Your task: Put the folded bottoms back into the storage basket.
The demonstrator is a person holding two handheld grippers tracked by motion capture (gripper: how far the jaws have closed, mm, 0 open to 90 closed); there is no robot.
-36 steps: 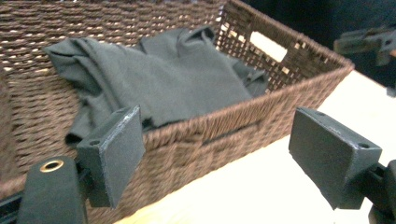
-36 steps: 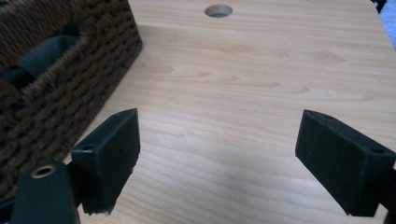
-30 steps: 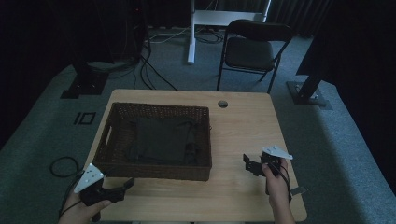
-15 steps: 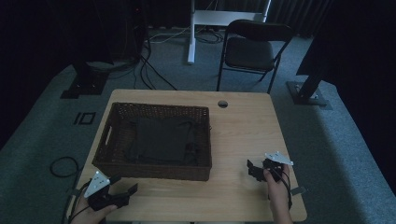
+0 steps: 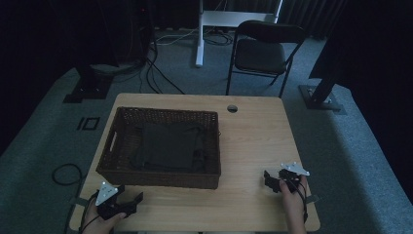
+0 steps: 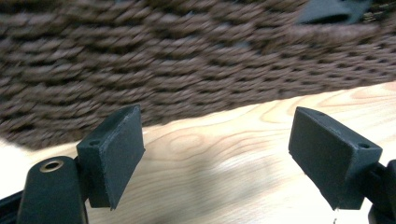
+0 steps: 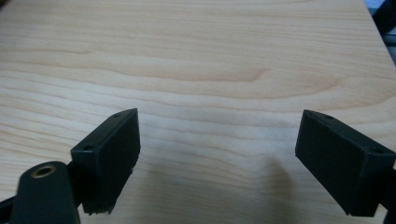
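wooden table bears wicker basket.

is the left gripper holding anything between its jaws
No, the left gripper stands open with bare table between its jaws, just short of the woven basket.

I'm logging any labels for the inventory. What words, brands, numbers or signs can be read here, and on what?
None: no readable text stands anywhere in these views.
The brown woven wicker basket bears no tag or print.
The dark folded cloth inside it shows no label.
The light wooden table carries only grain.
The open left gripper and open right gripper bear no marking.
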